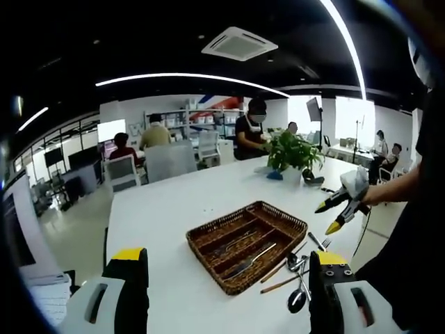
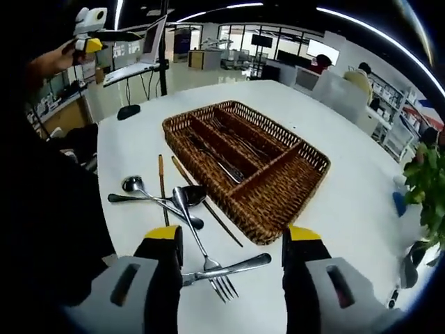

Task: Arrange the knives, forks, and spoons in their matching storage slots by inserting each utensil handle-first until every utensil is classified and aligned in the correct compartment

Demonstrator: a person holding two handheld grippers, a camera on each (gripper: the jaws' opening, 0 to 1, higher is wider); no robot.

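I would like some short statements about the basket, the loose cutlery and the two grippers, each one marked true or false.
1. The wicker basket already holds some utensils. True.
2. The fork lies inside the basket. False: it lies on the white table, between the open jaws of the right gripper.
3. Spoons lie on the table outside the basket. True.
4. The left gripper is shut on a spoon. False: its jaws stand open and hold nothing.
5. A potted plant stands on the table. True.
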